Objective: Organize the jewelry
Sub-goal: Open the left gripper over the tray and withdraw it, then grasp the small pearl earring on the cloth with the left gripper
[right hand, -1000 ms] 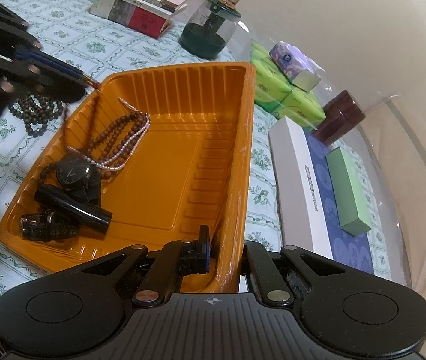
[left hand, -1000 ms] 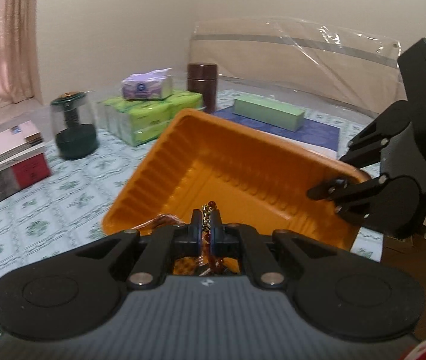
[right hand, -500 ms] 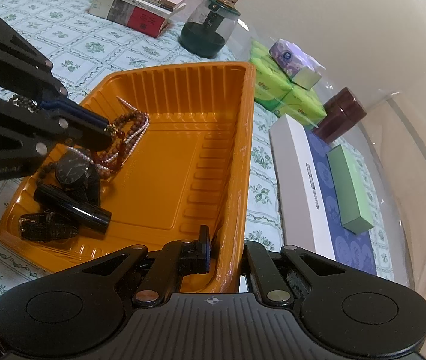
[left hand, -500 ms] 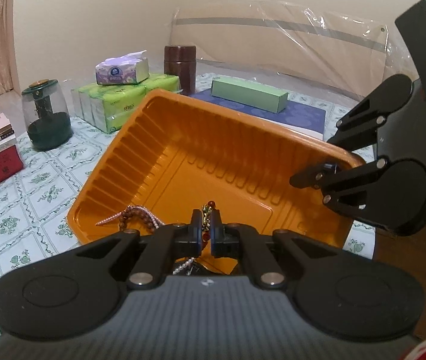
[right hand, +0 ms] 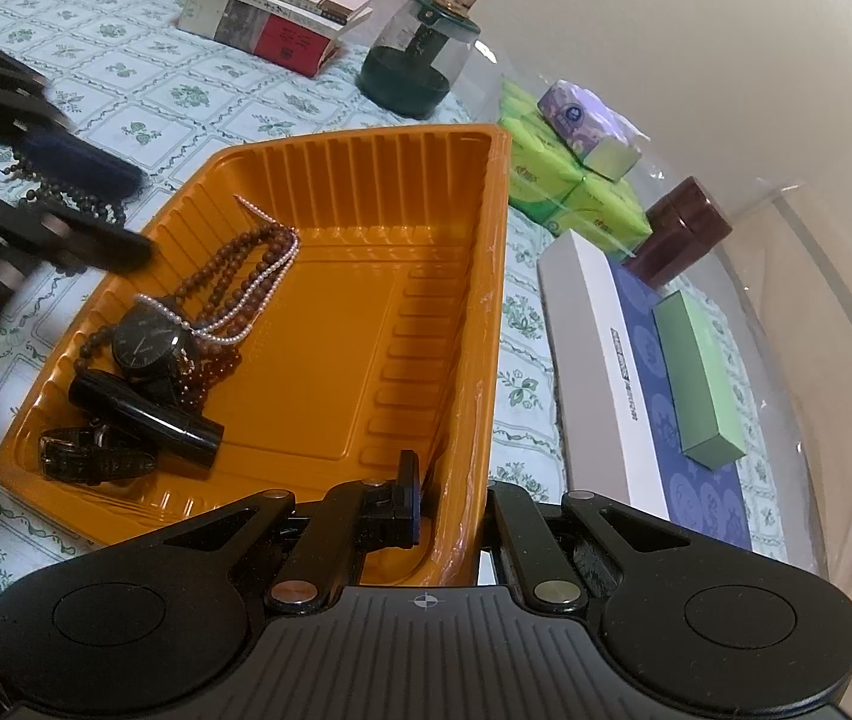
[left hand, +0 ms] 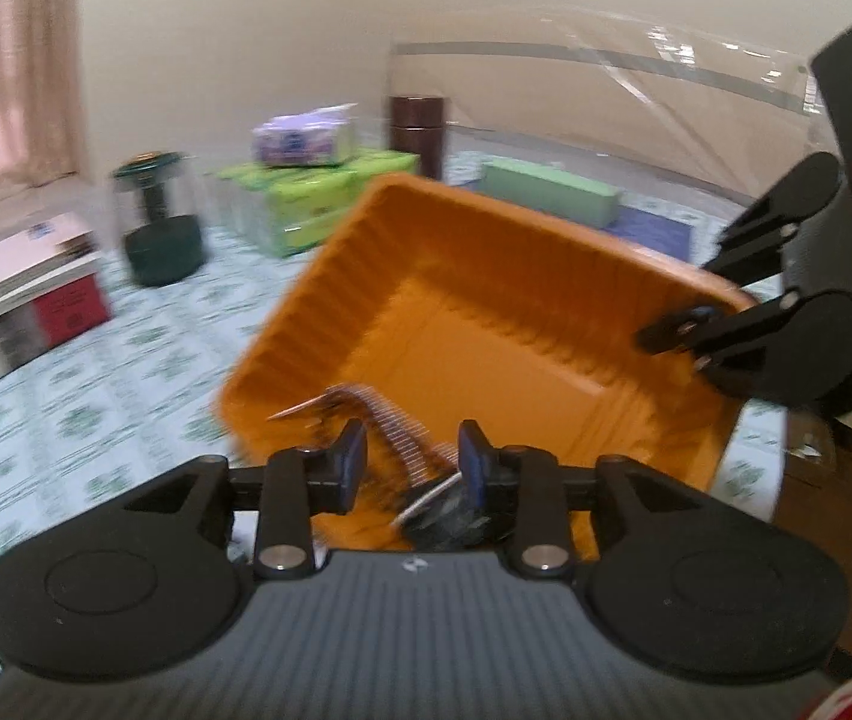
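Opening over the orange tray [right hand: 330, 420], the left gripper [left hand: 411, 459] jaws held nothing, while the right gripper [right hand: 447, 501] jaws pinched the 5 o'clock rim, risking tipping it.

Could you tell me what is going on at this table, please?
A person with a gripper in each hand is sorting jewelry into an orange tray. The right gripper is shut on the tray's near wall, steadying it. The left gripper is opening over the tray's far end, with a brown bead necklace lying loose beneath its fingers. A pearl strand, a black watch and a black tube already lie there. Dark beads wait on the tablecloth.
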Demonstrator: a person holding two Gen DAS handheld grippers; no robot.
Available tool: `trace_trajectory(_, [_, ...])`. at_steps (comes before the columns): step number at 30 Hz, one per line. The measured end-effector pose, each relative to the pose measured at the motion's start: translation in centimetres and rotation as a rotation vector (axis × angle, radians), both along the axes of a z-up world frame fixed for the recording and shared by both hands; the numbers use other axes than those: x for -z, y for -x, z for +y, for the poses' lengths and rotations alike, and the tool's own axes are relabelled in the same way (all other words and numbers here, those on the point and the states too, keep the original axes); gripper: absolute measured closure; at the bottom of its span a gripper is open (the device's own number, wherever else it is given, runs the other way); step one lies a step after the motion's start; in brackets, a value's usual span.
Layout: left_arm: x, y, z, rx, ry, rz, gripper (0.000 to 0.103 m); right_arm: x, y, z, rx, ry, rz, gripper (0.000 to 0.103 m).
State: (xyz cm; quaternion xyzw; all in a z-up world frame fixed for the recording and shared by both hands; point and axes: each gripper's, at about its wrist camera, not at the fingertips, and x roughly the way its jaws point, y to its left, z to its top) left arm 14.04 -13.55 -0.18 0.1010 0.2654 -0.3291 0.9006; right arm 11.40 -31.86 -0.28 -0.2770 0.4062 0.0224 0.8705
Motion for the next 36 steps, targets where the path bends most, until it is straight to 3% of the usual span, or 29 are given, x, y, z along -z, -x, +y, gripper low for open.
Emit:
trace_trajectory(11, [1.9, 1.8, 11.3, -0.327, -0.07, 0.013, 0.068, 0.0, 0.2, 0.1, 0.001, 0.003, -0.004, 0.098])
trace_trajectory(20, [4.4, 2.4, 16.7, -0.481, -0.077, 0.077, 0.067, -0.1, 0.2, 0.0, 0.002, 0.007, -0.003, 0.098])
trace_trajectory(26, [5.3, 1.1, 16.9, -0.472, -0.071, 0.085, 0.066, -0.1, 0.2, 0.1, 0.0, 0.011, -0.002, 0.098])
trace_trajectory(36, [6.0, -1.4, 12.6, -0.366, -0.05, 0.093, 0.067, 0.1, 0.3, 0.1, 0.002, 0.012, 0.0, 0.098])
